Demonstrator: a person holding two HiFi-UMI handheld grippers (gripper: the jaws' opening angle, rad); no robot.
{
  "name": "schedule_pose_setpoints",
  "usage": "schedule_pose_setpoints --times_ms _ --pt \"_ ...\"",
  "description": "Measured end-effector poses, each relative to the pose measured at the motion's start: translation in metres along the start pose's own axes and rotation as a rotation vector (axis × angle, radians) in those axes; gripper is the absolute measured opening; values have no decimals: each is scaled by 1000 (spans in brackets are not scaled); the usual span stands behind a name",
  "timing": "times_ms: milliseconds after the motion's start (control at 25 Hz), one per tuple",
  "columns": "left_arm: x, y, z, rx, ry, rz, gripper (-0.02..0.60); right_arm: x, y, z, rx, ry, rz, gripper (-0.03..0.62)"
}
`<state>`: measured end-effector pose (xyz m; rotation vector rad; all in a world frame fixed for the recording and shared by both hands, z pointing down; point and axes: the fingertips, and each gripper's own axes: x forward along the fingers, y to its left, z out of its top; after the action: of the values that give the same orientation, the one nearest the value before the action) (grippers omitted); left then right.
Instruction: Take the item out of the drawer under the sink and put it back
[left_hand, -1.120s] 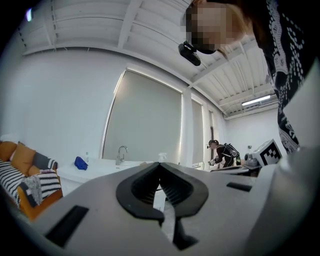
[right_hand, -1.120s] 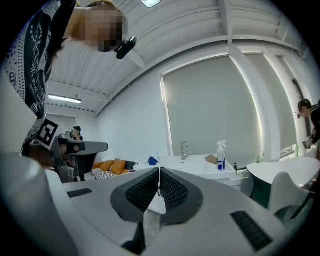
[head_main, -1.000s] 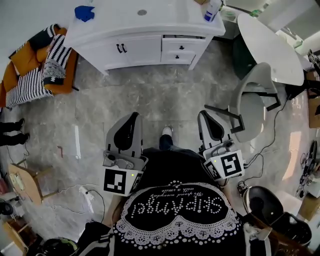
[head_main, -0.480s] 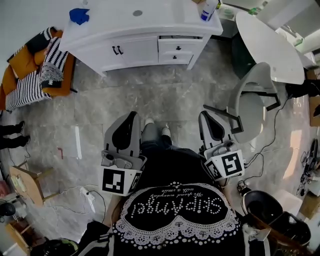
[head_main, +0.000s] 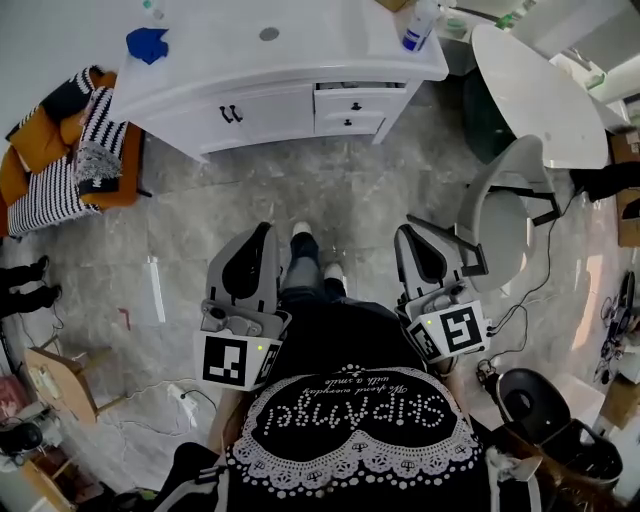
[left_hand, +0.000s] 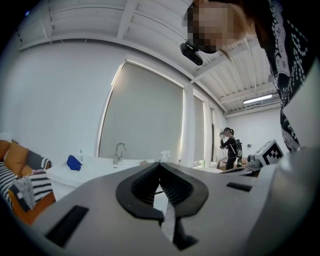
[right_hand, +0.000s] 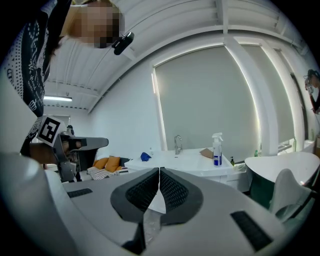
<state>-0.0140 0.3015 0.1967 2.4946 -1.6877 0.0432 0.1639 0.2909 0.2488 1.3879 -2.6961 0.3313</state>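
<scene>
- Head view: person is standing on the floor (head_main: 330, 190), well back from the white sink cabinet (head_main: 265, 105).
- Left claw (head_main: 262, 235) and right claw (head_main: 405, 235) are hanging over the floor at waist height, pointing toward the cabinet and well apart from the drawers (head_main: 350, 104) at its right end.
- Item isn't showing in any view; the drawer insides are hidden, so I can't tell where it's lying.
- Blue cloth (head_main: 147, 45) is sitting at the left end of the tabletop (head_main: 320, 45), spray bottle (head_main: 418, 25) at the right end.
- Left gripper view: jaws are meeting at the tips, nothing between them. Faucet (left_hand: 119, 151) is standing far beyond.
- Right gripper view: jaws are pressing together, claw empty. They're aiming at the tabletop, with the spray bottle off to the right.
</scene>
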Motion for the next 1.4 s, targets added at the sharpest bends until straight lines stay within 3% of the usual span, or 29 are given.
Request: schedule_pose_setpoints --times_ms 400,840,1120,1400 --pt "54 70 21 -5 -10 -10 5 82 -9 34 -11 -21 -25 20" --pt "76 128 36 -4 -31 -28 5 131 -9 46 -11 -40 -88 20" --pt "84 172 40 -38 -64 29 5 148 -7 42 -11 -26 -106 20" --pt "100 208 41 -11 -49 101 5 163 -22 34 16 17 -125 20"
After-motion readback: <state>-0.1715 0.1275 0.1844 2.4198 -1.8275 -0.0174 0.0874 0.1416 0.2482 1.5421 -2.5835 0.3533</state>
